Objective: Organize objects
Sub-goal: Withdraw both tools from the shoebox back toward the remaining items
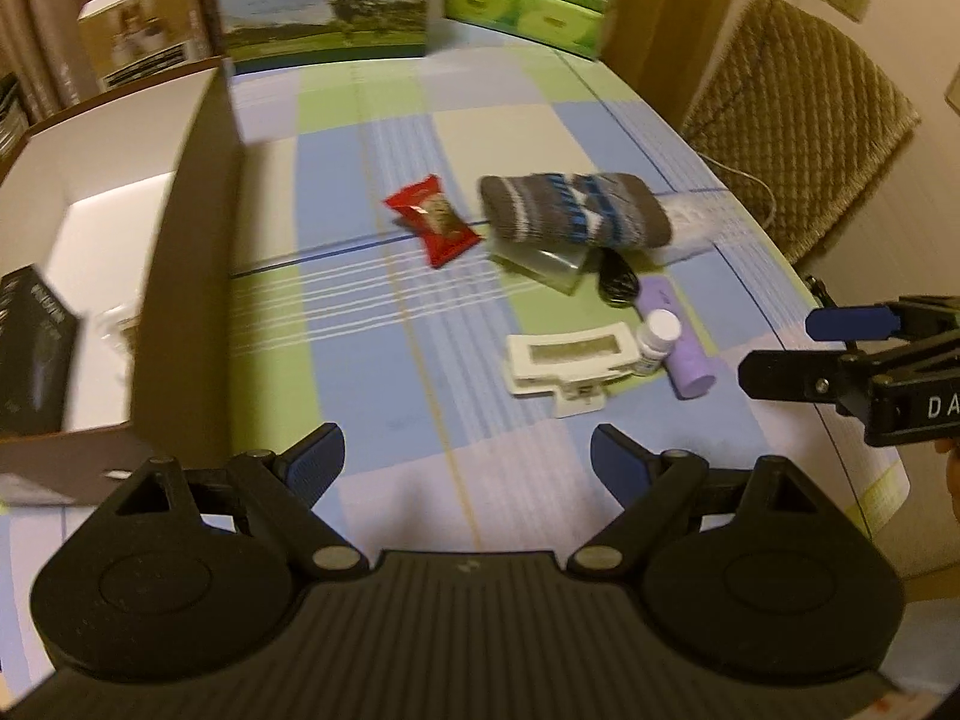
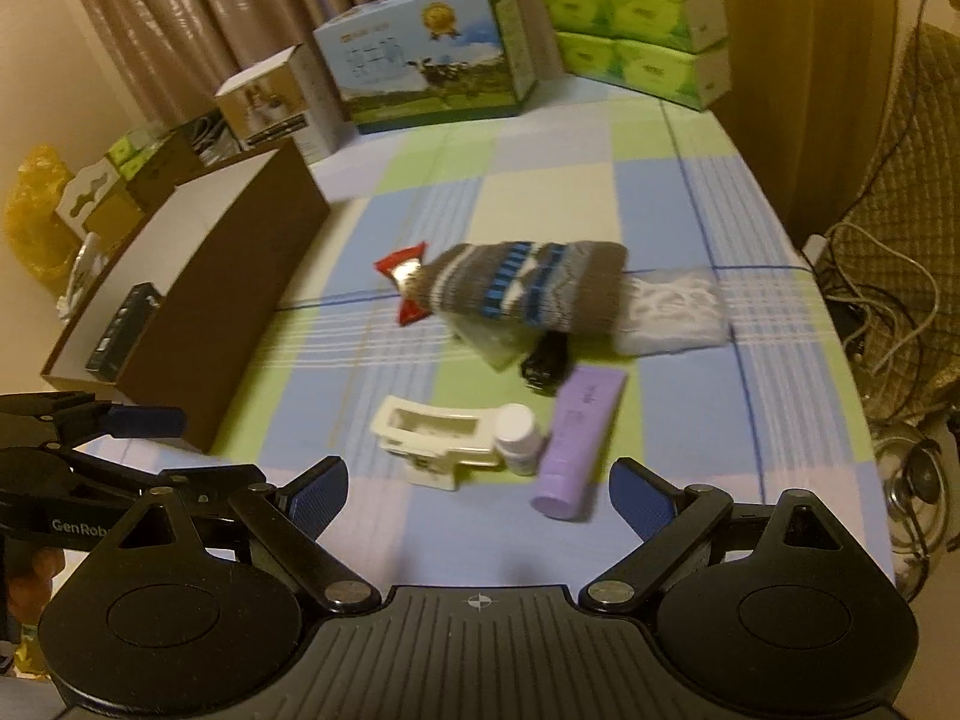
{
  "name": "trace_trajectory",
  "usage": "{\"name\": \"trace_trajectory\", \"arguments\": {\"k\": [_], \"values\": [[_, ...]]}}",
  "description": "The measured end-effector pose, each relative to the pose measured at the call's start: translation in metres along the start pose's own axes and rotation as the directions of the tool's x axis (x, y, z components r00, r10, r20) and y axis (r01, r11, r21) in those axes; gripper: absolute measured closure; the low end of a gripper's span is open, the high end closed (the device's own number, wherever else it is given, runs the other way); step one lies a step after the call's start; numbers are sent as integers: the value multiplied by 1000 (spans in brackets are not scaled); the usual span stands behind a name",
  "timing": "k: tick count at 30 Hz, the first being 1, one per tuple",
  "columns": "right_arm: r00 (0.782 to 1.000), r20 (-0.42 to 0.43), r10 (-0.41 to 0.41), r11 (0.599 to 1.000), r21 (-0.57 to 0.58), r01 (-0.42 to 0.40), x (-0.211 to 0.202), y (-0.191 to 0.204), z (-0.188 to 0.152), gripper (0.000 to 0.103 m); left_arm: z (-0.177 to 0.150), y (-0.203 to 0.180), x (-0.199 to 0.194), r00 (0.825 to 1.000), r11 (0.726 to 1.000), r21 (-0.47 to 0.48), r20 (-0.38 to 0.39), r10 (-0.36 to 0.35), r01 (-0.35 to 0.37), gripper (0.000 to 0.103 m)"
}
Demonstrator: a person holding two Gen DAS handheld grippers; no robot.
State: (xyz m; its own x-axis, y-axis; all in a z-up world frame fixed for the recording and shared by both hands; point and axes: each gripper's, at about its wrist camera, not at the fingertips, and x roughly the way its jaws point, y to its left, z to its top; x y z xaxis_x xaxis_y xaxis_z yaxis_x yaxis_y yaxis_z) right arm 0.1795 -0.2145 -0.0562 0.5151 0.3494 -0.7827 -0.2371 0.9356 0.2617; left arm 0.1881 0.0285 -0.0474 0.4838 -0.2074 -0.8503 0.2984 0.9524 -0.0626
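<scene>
Between pickups: both the left gripper and right gripper hang open and empty over the table's near edge, clutter mid-table; next, likely grab the purple tube for the box at left edge.

The left gripper has its jaws spread wide with nothing between them. The right gripper is likewise spread wide and empty, held level beside the left.

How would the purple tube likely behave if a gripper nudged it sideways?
The purple tube lies on its side and looks round, so it would probably roll. It touches the small white bottle, which it might knock. Its smooth surface could slip.
</scene>
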Motion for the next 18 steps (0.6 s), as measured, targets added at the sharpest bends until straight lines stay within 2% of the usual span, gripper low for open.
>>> {"name": "trace_trajectory", "arguments": {"k": [6,8,11,18], "values": [[999,1,-35,999,2,35,11,-14,-3,14,3,-20,24,1000,998,50,2,-29,29,16],[999,-4,-37,999,-2,37,16,-18,-3,24,4,-24,33,999,998,58,-1,-39,39,16],[999,-12,-38,999,0,38,23,-23,-3,32,6,-31,46,999,996,75,1,-41,41,16],[999,-30,-43,999,12,44,37,-35,-1,34,12,-44,77,999,992,116,4,-47,47,16]]}}
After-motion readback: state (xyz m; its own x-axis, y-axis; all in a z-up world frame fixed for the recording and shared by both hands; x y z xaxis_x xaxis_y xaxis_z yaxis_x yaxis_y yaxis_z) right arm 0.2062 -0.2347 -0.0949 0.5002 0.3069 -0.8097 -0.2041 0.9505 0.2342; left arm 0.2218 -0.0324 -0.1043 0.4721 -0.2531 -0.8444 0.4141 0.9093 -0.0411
